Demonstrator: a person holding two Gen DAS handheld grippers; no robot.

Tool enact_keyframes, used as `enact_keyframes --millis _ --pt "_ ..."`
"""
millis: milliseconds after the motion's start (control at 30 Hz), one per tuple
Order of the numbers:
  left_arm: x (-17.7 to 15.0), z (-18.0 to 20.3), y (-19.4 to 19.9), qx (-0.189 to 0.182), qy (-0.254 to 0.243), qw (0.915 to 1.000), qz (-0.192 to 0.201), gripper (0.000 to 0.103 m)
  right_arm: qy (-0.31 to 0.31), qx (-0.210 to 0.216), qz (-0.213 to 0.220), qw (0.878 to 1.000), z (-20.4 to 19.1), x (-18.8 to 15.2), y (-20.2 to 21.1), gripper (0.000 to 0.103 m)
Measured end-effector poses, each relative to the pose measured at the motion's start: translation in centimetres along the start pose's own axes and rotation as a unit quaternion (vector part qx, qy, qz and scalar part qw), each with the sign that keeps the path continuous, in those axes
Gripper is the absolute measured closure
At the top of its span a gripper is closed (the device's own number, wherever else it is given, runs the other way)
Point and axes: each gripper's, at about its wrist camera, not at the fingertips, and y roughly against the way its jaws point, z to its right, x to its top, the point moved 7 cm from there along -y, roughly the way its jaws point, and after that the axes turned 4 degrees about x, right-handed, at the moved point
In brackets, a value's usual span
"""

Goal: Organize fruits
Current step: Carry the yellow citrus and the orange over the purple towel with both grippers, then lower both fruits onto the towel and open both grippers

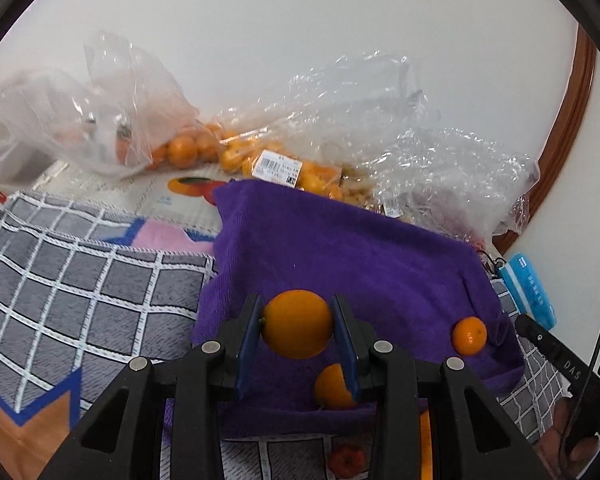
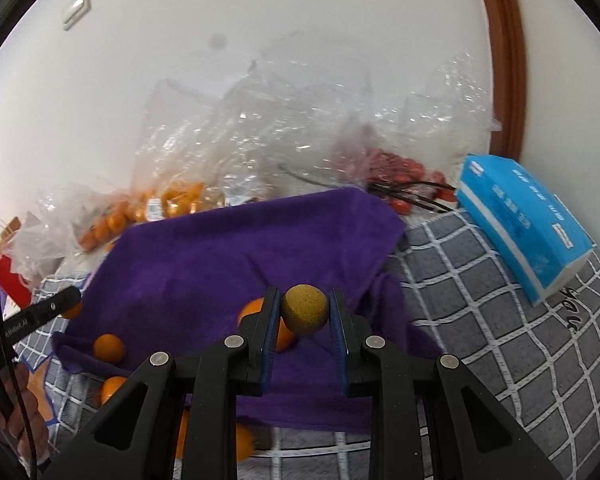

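Purple cloth (image 1: 340, 240) lies below both jaws; left gripper (image 1: 297, 326) clamps orange (image 1: 297, 324), right gripper (image 2: 305, 312) clamps brownish fruit (image 2: 304, 308). Step: carry-to-place, prob. Next: lower w/ care, release.

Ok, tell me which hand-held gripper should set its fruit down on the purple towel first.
Probably the left hand-held gripper: its orange hangs directly over the purple towel, beside oranges already lying there. The right hand-held gripper holds a brownish-yellow fruit, unlike them.

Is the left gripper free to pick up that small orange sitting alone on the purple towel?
Probably not yet: the left gripper is already shut on an orange. The path to the small orange on the purple towel looks clear.
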Motion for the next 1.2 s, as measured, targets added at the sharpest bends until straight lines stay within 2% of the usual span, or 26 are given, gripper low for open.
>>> enact_keyframes --millis 200,367,500,967,1100,1200 --pt "0.0 -0.4 -0.3 -0.010 0.010 0.9999 0.009 0.070 -0.009 -0.006 -0.008 1.000 0.5 -0.4 -1.1 0.079" --pt "-0.2 0.0 -0.5 -0.027 0.014 0.9995 0.009 0.069 0.002 -0.017 0.005 1.000 0.1 -0.4 -1.4 0.079" --pt "-0.7 0.1 -1.3 -0.021 0.012 0.9997 -0.003 0.070 0.006 -0.020 -0.004 1.000 -0.1 -0.9 -2.3 0.079" --pt "-0.9 0.4 -1.2 -0.013 0.002 0.9999 0.004 0.070 -0.015 -0.028 -0.022 0.999 0.7 -1.6 -3.5 0.079" --pt "-0.8 0.5 -1.2 -0.010 -0.002 0.9999 0.006 0.070 -0.004 -0.034 -0.021 0.999 0.4 -1.5 -3.4 0.069" --pt "-0.8 0.5 -1.2 -0.009 -0.004 0.9999 0.006 0.070 0.006 -0.034 0.001 0.999 -0.1 -1.2 -2.6 0.064"
